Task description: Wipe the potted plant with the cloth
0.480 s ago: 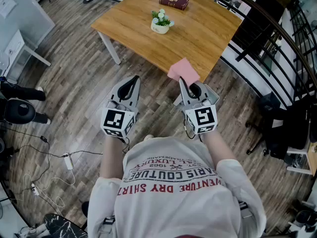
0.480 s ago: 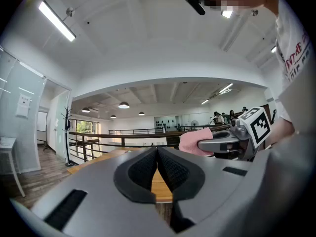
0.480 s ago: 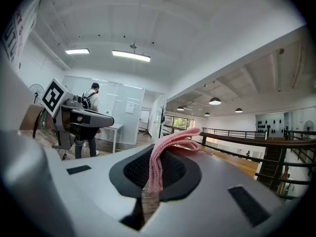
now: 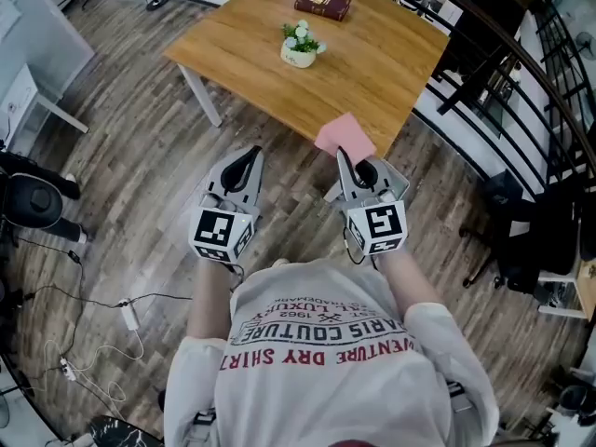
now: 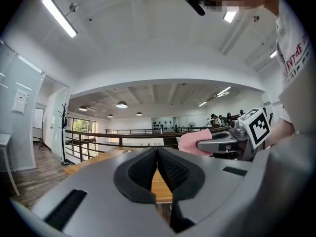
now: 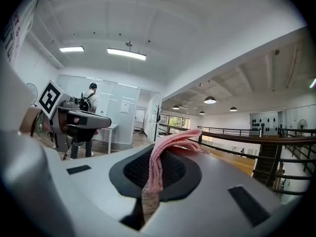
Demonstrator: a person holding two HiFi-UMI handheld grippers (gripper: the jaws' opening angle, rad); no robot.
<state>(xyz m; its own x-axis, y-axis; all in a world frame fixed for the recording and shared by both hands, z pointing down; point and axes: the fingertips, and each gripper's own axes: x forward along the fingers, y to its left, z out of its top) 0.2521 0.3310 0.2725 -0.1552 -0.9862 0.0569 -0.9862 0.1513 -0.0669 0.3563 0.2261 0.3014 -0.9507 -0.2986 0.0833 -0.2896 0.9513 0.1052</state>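
Floor (image 4: pixel 140 156): wood planks. The person stands on it just short of the counter.

Counter (image 4: pixel 372 63): wooden top on white legs, set cornerwise to the person. It carries a book and the potted plant, both well beyond the grippers.

Right gripper (image 4: pixel 343 155): held level, pointing at the near corner of the counter. Jaws clamped on the cloth.

Left gripper (image 4: pixel 252 152): held level beside the right one, over the floor. Jaws closed tight with nothing between them.

Cloth (image 4: pixel 345 136): pink, pinched by one edge, the free part standing out ahead of the right gripper's tips.

Book (image 4: pixel 326 5): dark red, lying flat near the far edge.

Potted plant (image 4: pixel 300 45): small white pot with green leaves and pale flowers, upright near mid-counter, just nearer than the book, untouched.

Step in hand, by judgement: carrying the cloth toward the plant; wiping not yet begun.

Next move, by judgement: reach the right gripper forward over the counter until the cloth meets pot or leaves, pressing lightly, since so small a pot would likely slide or tip. The left gripper would have to open to steady it.
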